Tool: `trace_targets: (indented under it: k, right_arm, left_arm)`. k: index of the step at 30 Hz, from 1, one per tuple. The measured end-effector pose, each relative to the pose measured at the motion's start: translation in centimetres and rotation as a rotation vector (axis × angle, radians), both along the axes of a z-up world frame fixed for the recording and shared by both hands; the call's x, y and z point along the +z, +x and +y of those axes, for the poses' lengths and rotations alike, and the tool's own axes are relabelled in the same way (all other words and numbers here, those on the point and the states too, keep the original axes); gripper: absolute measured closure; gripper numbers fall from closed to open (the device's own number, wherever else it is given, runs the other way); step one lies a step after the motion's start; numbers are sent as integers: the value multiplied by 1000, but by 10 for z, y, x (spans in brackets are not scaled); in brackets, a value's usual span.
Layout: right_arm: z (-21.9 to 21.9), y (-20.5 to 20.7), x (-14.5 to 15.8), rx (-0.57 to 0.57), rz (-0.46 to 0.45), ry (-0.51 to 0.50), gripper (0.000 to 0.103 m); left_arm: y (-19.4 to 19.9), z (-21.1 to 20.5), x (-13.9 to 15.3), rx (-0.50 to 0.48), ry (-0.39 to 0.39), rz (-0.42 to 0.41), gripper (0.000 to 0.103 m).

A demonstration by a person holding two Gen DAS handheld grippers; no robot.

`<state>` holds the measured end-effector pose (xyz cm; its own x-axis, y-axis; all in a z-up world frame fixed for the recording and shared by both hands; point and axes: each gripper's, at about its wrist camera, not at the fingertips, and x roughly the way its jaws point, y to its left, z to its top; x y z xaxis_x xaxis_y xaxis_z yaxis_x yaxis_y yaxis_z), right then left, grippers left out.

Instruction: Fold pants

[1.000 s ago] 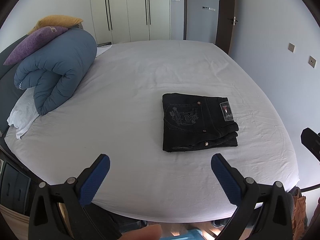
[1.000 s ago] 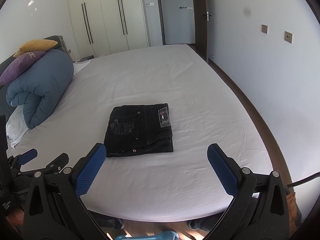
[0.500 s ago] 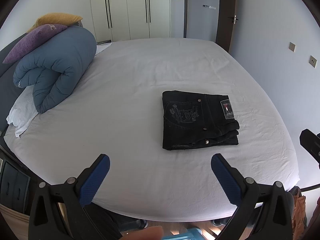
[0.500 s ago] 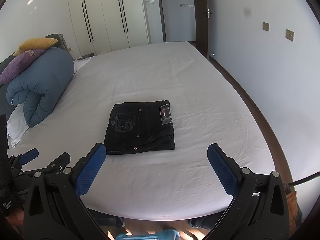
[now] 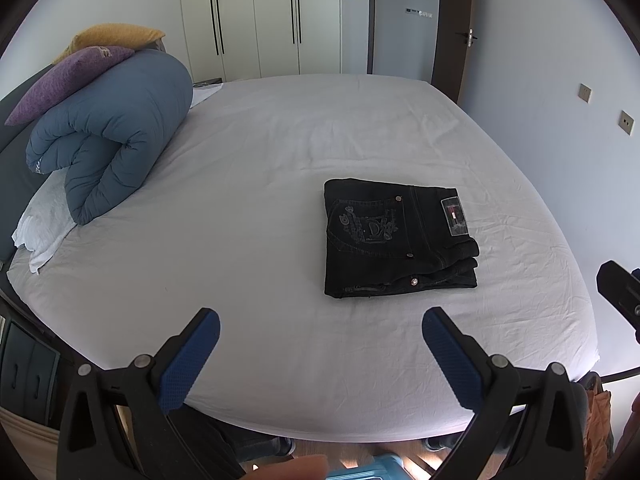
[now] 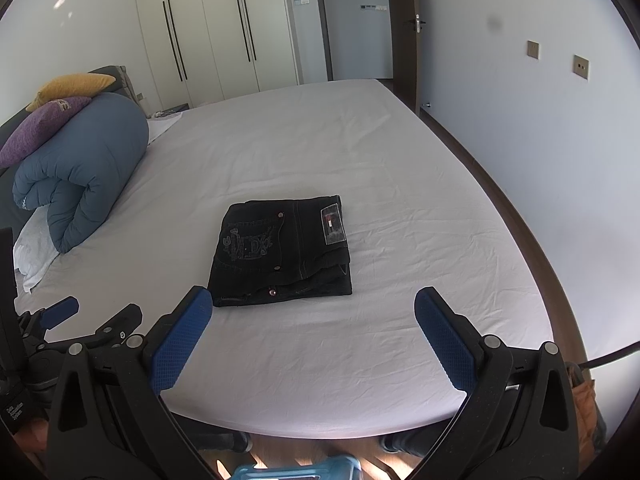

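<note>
Black pants (image 5: 394, 238) lie folded into a compact rectangle on the white bed (image 5: 248, 184), right of its middle, with a back pocket and a label facing up. They also show in the right wrist view (image 6: 282, 250). My left gripper (image 5: 320, 326) is open and empty, held above the bed's near edge, short of the pants. My right gripper (image 6: 313, 312) is open and empty, also near that edge, just in front of the pants. The left gripper also shows at the left edge of the right wrist view (image 6: 60, 312).
A rolled blue duvet (image 5: 108, 132) with a purple pillow (image 5: 64, 80) and a yellow pillow (image 5: 112, 36) lies at the bed's left end. White wardrobes (image 5: 260, 16) and a door stand behind. A wall (image 6: 560, 140) runs along the right.
Both grippers have drawn back and up slightly, still open. The pants have not moved.
</note>
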<state>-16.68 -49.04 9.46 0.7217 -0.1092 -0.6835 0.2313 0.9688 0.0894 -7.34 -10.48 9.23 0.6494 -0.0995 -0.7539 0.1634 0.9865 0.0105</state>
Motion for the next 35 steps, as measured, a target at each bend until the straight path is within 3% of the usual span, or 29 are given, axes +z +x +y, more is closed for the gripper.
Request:
trace_targets:
  k: [35]
  right_arm:
    - [0, 1, -7, -2, 10, 14, 0]
  left_arm:
    - [-1, 1, -6, 4, -3, 21, 0]
